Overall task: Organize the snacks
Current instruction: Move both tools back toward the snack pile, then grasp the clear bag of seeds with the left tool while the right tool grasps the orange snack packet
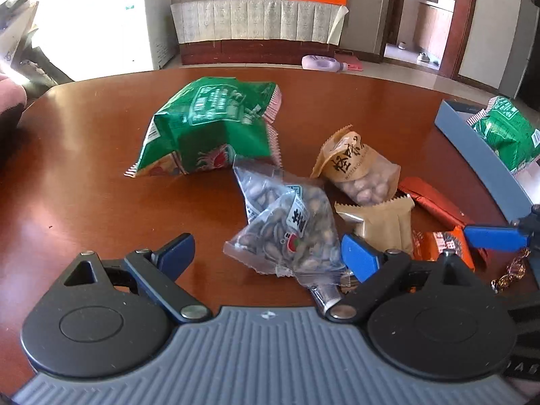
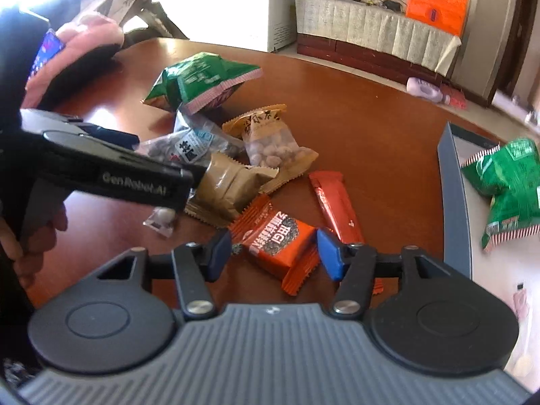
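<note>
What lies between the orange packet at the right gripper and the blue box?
A red bar lies between the orange packet and the blue box, with bare table beside it; the right wrist view shows it.

Snack packets are lying clustered: a crumpled green bag [image 1: 209, 128], clear seed pouches [image 1: 287, 233], a nut pouch [image 1: 361, 172], an orange packet [image 2: 280, 239]; another green bag [image 2: 506, 192] is sitting in the grey box [image 2: 455, 202].

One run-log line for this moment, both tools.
left tool: open, over clear seed bag | right tool: open, straddling orange packet, not gripped | blue box: holds one green bag
</note>
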Demonstrator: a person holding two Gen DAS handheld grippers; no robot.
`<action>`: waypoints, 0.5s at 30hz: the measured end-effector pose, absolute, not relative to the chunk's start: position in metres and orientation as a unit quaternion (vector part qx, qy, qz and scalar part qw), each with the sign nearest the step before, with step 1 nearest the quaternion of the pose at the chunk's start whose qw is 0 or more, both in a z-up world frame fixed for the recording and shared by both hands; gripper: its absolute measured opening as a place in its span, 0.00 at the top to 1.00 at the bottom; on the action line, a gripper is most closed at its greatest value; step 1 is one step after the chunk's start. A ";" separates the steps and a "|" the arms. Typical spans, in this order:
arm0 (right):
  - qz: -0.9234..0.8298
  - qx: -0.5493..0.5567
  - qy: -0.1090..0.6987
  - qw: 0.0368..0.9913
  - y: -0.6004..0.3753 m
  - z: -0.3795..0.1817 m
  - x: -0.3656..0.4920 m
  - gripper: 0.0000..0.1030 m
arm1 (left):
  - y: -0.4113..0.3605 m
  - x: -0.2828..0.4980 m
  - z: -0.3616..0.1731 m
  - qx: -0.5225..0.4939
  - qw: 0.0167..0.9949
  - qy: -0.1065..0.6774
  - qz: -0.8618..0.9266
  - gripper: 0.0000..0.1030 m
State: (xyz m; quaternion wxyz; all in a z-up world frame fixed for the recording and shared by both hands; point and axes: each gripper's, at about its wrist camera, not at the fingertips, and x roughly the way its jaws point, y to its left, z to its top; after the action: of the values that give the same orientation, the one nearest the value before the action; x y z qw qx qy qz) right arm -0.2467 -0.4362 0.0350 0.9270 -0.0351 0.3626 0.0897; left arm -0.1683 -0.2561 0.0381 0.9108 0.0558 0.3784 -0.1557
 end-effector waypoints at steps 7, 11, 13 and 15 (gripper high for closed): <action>0.071 -0.045 0.371 0.925 -0.437 0.039 -0.250 0.34 | -0.253 -0.156 0.028 0.048 0.909 0.390 -0.140 0.07; 0.084 -0.026 0.375 0.923 -0.440 0.038 -0.247 0.35 | -0.255 -0.148 0.026 0.044 0.910 0.391 -0.131 0.07; 0.092 -0.029 0.371 0.924 -0.435 0.039 -0.244 0.34 | -0.257 -0.145 0.026 0.039 0.910 0.392 -0.129 0.07; 0.096 -0.035 0.372 0.923 -0.429 0.038 -0.240 0.34 | -0.258 -0.142 0.025 0.039 0.911 0.389 -0.130 0.07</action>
State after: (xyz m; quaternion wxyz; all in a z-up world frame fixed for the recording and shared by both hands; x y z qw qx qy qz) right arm -0.2399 -0.4289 0.0376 0.9227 -0.0346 0.3717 0.0961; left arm -0.1423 -0.2577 0.0246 0.9110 0.0391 0.3892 -0.1304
